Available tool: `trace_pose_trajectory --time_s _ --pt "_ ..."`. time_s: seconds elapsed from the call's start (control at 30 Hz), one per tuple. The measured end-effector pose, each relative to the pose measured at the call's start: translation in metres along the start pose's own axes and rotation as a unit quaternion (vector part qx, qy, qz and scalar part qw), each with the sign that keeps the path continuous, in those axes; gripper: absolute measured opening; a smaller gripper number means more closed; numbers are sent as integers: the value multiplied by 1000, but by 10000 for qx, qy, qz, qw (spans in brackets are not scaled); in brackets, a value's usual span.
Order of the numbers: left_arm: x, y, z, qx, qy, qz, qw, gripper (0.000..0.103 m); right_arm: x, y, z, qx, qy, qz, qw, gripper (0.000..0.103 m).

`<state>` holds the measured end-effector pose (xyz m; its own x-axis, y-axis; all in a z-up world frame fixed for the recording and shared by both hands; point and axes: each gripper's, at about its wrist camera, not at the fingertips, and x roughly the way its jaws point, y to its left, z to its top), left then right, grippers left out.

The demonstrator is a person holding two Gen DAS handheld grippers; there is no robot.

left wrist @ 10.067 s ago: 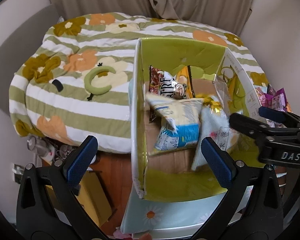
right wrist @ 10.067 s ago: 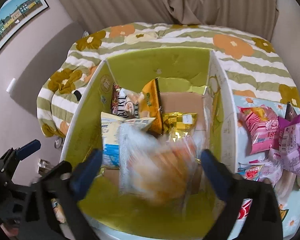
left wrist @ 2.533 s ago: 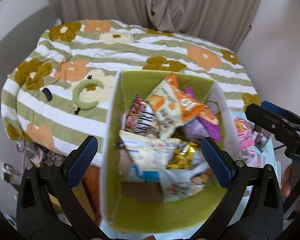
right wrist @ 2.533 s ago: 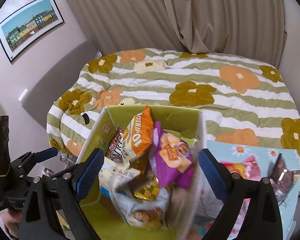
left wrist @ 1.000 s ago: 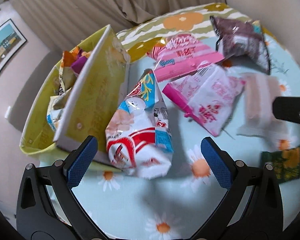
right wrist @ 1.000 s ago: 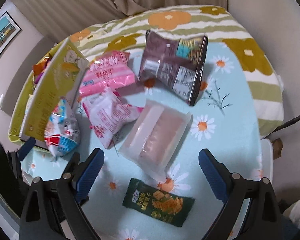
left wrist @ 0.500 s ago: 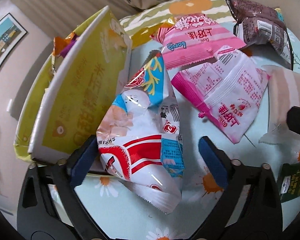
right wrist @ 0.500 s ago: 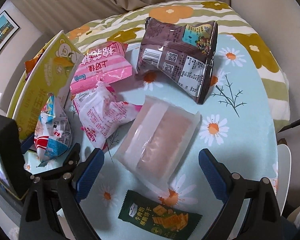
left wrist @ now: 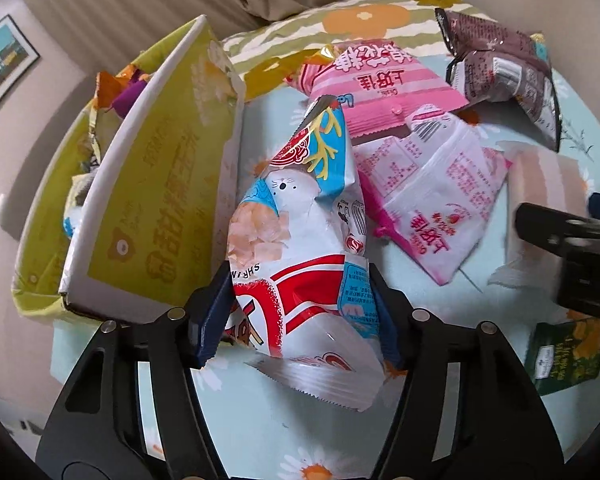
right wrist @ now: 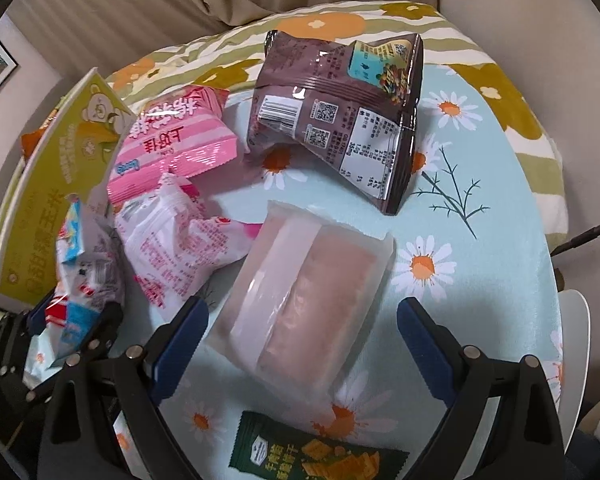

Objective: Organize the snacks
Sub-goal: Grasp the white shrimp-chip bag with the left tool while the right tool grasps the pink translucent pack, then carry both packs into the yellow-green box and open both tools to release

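Closing fast since the earlier frame, the left gripper [left wrist: 302,312] now has both blue pads pressed on the shrimp-cracker bag [left wrist: 300,248], which lies at the table's [left wrist: 244,412] left edge against the yellow box [left wrist: 156,216]; it looks ready to be lifted into the box. From the right wrist, the right gripper [right wrist: 300,344] has sunk slightly and hangs spread wide, unclenched, around the pale pink packet [right wrist: 308,296] mid-table, not touching it.
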<state>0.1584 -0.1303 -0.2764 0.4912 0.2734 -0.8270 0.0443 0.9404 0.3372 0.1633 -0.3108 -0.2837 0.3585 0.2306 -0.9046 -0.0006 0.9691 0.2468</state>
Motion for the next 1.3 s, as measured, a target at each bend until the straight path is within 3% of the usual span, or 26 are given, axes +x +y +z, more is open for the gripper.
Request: trace_pose_trajectory --time_s 0.23,0.47,0.67,0.97,1.3 --pt "-1 6 3 -252 96 -196 9994 59 11 11 7 -84 35 -269 9996 78" --pt "2 15 3 -334 158 -210 9991 58 15 15 5 -163 41 -509 9986 75" --pt "-2 21 5 -346 98 -403 9985 47 9 16 1 -64 -38 -485 9988 63" --pt "-21 23 5 -316 -82 -633 9975 44 -10 3 -2 91 -198 -297 9993 61" --pt "-83 43 24 -631 -708 -929 9911 44 -71 7 12 -105 -666 -79 9977 60"
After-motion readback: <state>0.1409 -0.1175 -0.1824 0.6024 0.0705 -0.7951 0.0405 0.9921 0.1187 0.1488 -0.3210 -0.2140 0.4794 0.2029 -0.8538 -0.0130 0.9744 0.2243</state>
